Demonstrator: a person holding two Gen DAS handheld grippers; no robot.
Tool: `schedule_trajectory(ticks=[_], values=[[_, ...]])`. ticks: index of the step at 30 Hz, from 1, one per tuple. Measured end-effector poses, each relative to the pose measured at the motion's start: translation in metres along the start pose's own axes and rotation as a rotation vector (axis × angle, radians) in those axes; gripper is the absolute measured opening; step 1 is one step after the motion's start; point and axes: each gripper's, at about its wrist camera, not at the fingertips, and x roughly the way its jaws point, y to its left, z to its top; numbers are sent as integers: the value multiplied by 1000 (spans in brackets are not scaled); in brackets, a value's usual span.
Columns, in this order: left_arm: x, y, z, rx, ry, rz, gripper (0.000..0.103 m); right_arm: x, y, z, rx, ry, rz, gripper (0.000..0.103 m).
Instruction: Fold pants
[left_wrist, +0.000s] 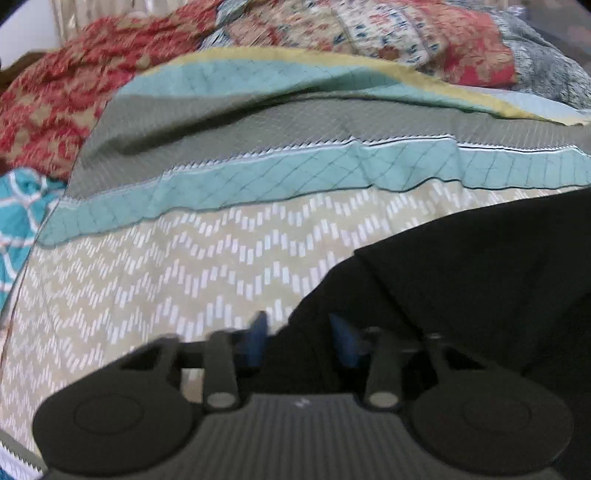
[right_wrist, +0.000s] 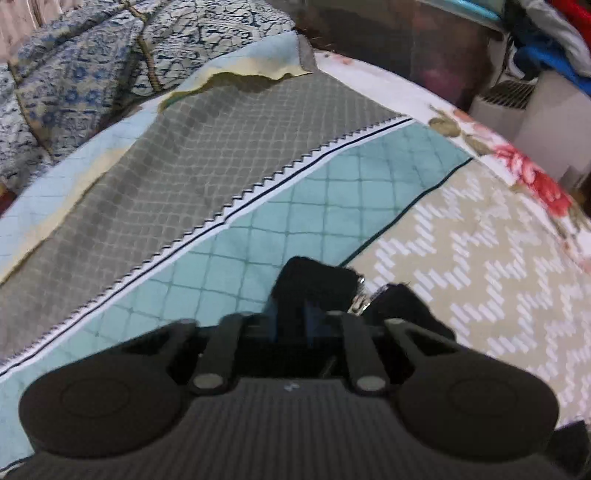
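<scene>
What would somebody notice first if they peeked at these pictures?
Probably the black pants, a big dark heap low on the right in the left view, lying on the beige zigzag part of a striped quilt. Next, the right tongs pinching a black bit of those pants with a shiny metal clasp beside it. Behind, red flowery bedding is piled up on the left.

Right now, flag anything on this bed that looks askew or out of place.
The quilt is rumpled: its far edge is flipped over, showing a yellowish underside, and folds ripple across its teal band. The black pants lie bunched, not flat.
</scene>
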Motion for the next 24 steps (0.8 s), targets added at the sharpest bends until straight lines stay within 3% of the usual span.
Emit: schedule_trajectory(ticks=[1,3,4,9,14,19,24], values=[[-2,-2,0,4,-13,-1,19,-5,-6,-1,20,-10,11,7],[-13,-3,1,-9,-45,-3,17,-24,-20,-4,102,-62,57,7],[-21,-3,2,-18,-70,-9,10,-34,-33,-3,159,-91,101,7],[-80,10,-4,-75,-213,-67,9,-91,-89,-3,363,-174,315,6],[-143,16,-33,-115,-333,-109,9,-150,-148,-23,425,-250,474,6],[-198,18,-87,-136,-393,-195,9,-180,-219,-77,498,-252,501,6],[-223,12,-153,-142,-329,-239,8,-156,-293,-139,660,-166,394,6]])
